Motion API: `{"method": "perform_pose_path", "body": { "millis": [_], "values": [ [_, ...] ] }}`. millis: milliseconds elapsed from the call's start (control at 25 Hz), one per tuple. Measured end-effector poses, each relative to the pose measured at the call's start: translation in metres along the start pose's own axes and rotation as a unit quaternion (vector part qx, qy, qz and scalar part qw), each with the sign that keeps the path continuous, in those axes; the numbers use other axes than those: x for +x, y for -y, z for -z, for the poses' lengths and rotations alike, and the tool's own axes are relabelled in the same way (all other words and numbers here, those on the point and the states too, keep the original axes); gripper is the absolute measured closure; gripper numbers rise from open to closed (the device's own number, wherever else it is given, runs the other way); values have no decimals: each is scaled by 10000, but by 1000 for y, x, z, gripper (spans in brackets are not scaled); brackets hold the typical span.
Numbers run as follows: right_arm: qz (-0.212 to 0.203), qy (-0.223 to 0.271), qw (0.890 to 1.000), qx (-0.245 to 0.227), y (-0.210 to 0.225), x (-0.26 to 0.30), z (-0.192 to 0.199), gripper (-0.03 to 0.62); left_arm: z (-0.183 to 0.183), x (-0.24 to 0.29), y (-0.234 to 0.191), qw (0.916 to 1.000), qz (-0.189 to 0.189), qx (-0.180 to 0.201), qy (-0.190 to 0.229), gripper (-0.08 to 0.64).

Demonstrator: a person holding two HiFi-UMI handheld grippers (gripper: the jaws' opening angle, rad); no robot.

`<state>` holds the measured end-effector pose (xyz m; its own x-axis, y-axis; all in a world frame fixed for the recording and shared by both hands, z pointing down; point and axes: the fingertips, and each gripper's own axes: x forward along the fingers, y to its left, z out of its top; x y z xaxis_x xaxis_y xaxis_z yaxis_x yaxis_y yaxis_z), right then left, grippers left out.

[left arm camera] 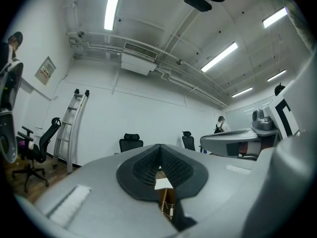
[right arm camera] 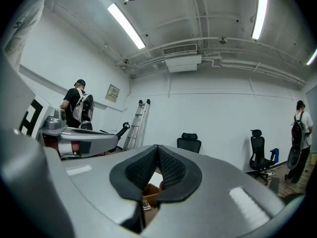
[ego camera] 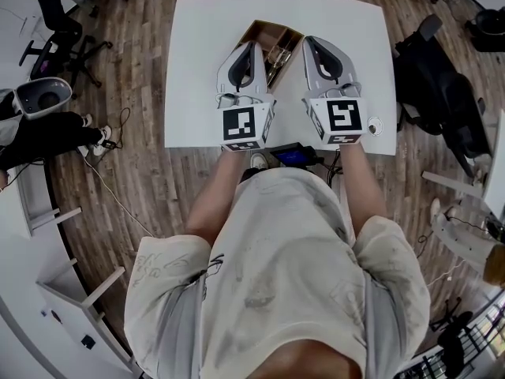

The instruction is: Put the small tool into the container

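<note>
A brown cardboard box [ego camera: 271, 39], open at the top, stands on the white table [ego camera: 197, 69] between the tips of my two grippers. Something small and metallic [ego camera: 278, 54] lies inside it; I cannot tell what it is. My left gripper [ego camera: 252, 47] rests just left of the box, shut and holding nothing. My right gripper [ego camera: 308, 43] lies just right of it, also shut and holding nothing. In the left gripper view the jaws [left arm camera: 159, 151] meet, and the box [left arm camera: 167, 202] shows below them. The right gripper view shows closed jaws [right arm camera: 158, 151] above the box [right arm camera: 150, 191].
A small round object [ego camera: 372, 123] sits near the table's right front corner. A black device [ego camera: 293, 155] lies at the near edge. Office chairs [ego camera: 439, 85] stand around the table, a ladder [right arm camera: 137, 123] leans on the wall, and people [right arm camera: 79, 108] stand in the background.
</note>
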<state>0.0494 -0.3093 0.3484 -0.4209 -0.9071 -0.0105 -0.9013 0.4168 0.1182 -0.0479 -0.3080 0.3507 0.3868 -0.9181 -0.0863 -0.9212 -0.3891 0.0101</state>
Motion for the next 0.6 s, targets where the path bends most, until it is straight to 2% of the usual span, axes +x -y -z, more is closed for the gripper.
{"method": "perform_pose_path", "body": {
  "millis": [600],
  "values": [
    [37,15,10000,-18,1,2,-1,588,-7,1,0,10000,8,-2,42,549]
  ]
}}
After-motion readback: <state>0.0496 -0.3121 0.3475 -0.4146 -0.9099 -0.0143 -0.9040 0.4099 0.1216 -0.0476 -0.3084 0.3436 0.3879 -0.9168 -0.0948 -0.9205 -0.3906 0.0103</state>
